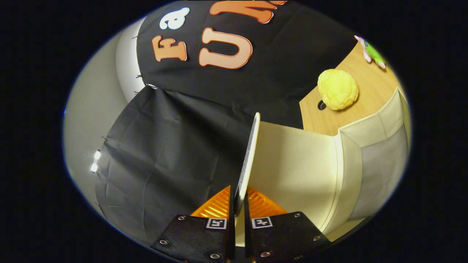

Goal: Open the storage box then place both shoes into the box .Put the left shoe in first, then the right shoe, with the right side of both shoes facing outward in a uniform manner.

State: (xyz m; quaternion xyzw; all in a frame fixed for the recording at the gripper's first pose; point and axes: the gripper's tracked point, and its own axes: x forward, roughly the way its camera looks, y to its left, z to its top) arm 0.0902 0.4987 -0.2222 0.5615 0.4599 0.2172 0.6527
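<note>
My gripper (238, 204) is shut on the edge of the storage box's lid (250, 157), a thin cream panel seen edge-on that runs straight ahead from between the fingers. The lid is lifted away from the cream storage box (351, 164), whose pale inner face and walls spread out to the right of the fingers. The view is strongly tilted.
Beyond the box lies a wooden table top (369, 87) with a yellow knobbly ball (337, 89) and a small green and pink toy (372, 53) on it. A small dark hole (321, 105) sits in the table beside the ball. Black cloth hangs to the left of the fingers.
</note>
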